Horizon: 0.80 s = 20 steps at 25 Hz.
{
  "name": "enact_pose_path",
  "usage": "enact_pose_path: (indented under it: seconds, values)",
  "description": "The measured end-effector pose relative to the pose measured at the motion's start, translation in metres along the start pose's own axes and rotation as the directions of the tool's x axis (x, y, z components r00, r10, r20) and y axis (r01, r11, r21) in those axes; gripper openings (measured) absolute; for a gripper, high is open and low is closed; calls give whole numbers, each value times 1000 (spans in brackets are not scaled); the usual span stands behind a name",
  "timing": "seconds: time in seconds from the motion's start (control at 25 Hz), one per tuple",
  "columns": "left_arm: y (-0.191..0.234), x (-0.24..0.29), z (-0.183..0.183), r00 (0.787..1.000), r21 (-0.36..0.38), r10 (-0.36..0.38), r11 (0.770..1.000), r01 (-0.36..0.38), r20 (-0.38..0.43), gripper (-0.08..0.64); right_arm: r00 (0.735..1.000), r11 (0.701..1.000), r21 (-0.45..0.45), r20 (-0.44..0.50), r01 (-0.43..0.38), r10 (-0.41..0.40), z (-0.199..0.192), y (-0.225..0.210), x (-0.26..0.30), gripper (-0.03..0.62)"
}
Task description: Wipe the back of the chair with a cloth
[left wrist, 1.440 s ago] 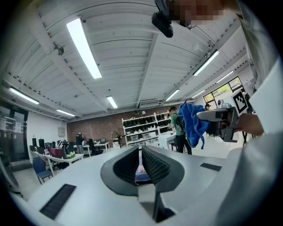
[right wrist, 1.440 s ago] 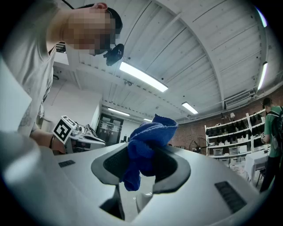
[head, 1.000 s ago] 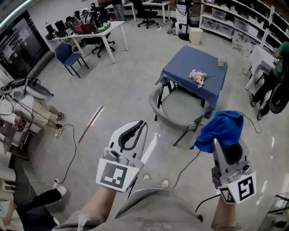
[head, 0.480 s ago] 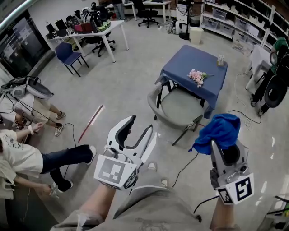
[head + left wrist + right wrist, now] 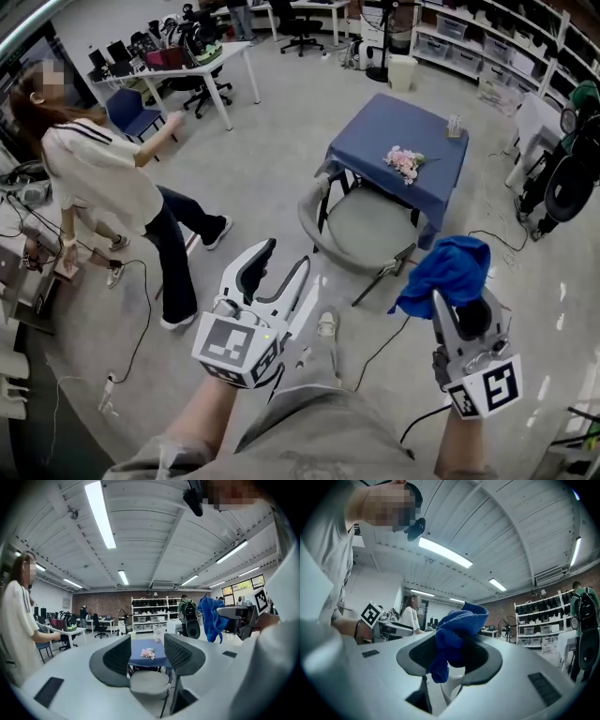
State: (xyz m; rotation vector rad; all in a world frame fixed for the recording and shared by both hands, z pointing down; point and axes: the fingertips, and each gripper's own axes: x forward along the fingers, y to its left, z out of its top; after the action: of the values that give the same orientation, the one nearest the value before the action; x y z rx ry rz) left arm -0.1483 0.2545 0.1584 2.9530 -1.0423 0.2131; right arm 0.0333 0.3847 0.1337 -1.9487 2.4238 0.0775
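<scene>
A grey chair (image 5: 370, 225) with a curved back (image 5: 314, 216) stands tucked at a table with a blue cloth cover (image 5: 403, 141). My right gripper (image 5: 461, 291) is shut on a bunched blue cloth (image 5: 450, 270), held in the air to the right of the chair; the right gripper view shows the cloth (image 5: 457, 632) pinched between the jaws. My left gripper (image 5: 281, 272) hangs in the air on the chair's near side. Its jaws have just been opening and stand wide with nothing between them, the chair (image 5: 149, 684) showing in the gap.
A person in a white top (image 5: 103, 178) walks at the left. Pink flowers (image 5: 403, 161) and a small glass (image 5: 456, 126) lie on the blue table. Cables (image 5: 375, 352) run across the floor. Desks, office chairs and shelves (image 5: 487, 56) line the far walls.
My left gripper's jaws have opened from shut to wide. Both grippers have sunk slightly. The person at the left has risen from the floor and now walks.
</scene>
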Motion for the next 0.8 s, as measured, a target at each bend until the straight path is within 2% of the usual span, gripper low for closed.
enact_pose_path:
  seconds: [0.28,0.52,0.8]
  values:
    - [28,50,-36,997,-43,11,999,-14,-77,227,997,1000,23,-77,-1,2,-45,-35,43,166]
    - [62,103,-58,990,-71,0,997,-11,-141,227,990,999,52,-141,-12,19,-75,-61,103,167]
    - [95,161,-104,966,-130,-33,991,-1,-257,227,972,994,104,-229,-29,52,-123,-87,177,167]
